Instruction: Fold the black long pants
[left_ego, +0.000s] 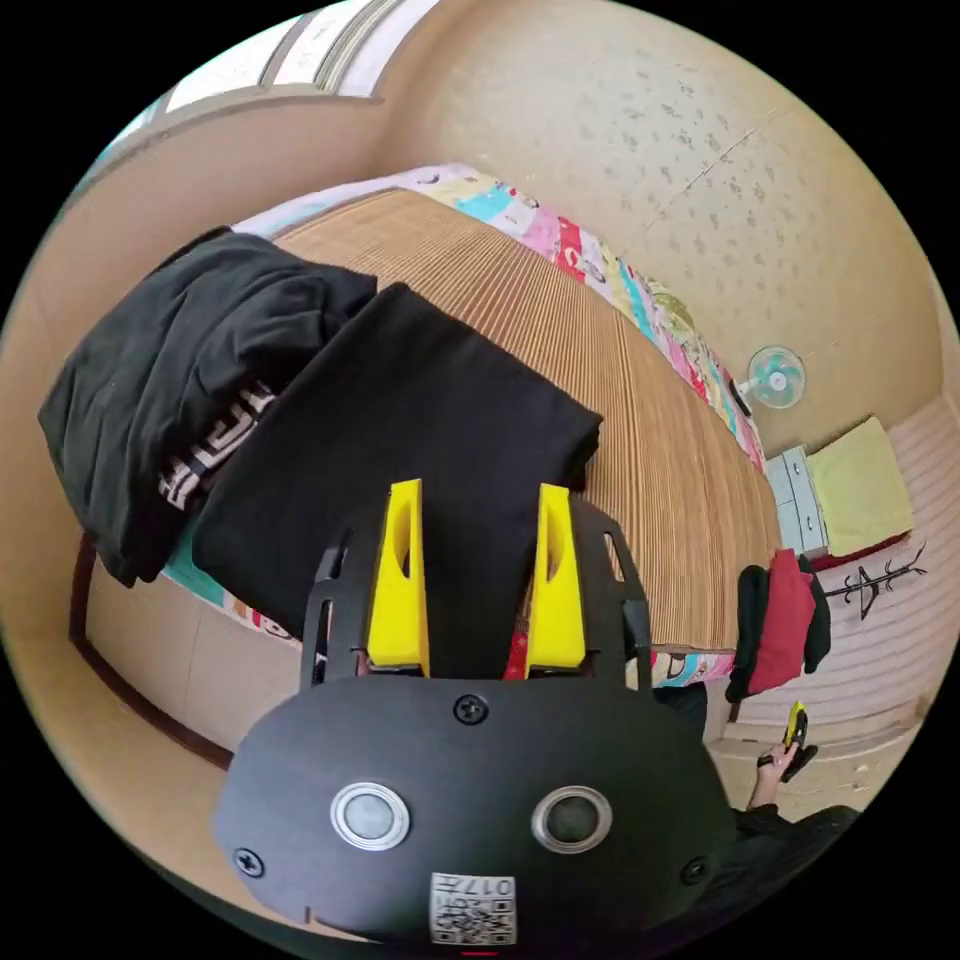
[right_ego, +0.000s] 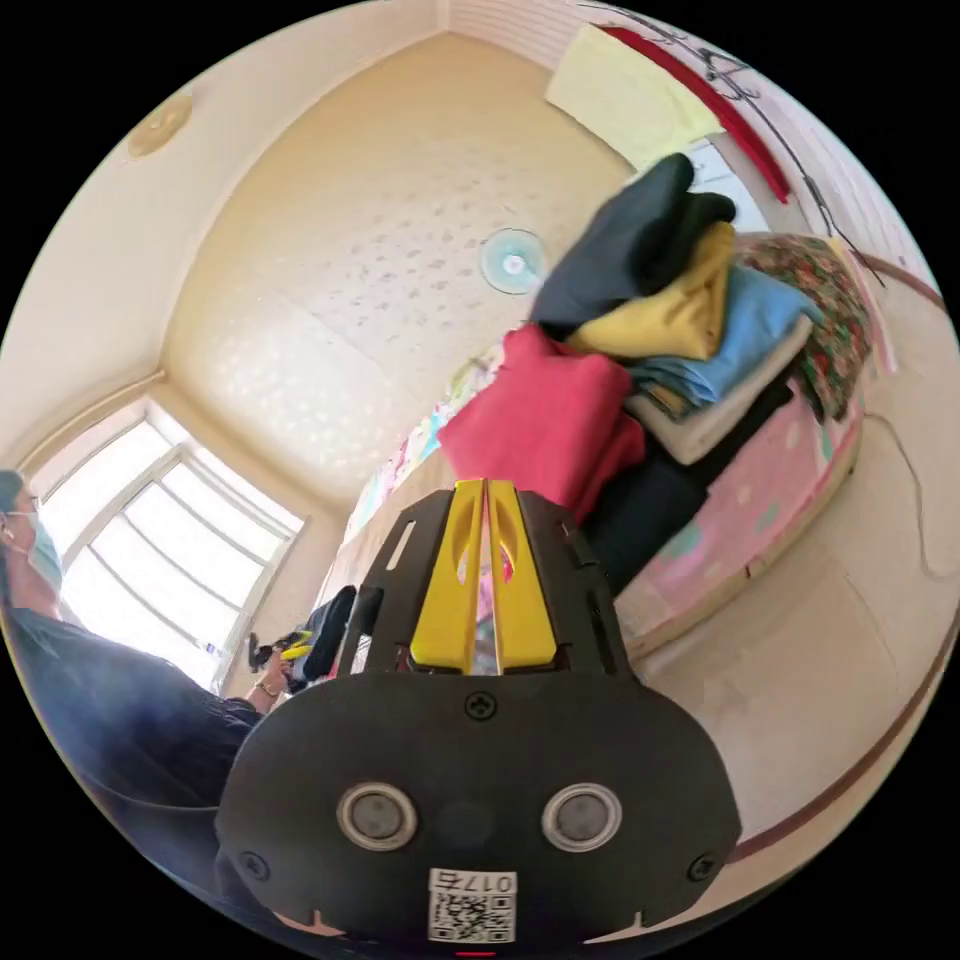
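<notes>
Left tongs (left_ego: 476, 500) wide above folded black pants (left_ego: 400, 460), right tongs (right_ego: 485, 497) closed, empty, label unreadable

- From my left tool's view, the bed (left_ego: 640, 400) carries a ribbed straw-coloured mat over a patchwork sheet showing along its edges
- The folded black pants (left_ego: 400, 440) lie flat on the mat at the near edge
- Just beside them sits a heap of black garments (left_ego: 190, 360), one with a white pattern
- From my right tool's view, a stack of clothes (right_ego: 660, 350) rests on the bed's corner: red, yellow, blue, beige and dark pieces
</notes>
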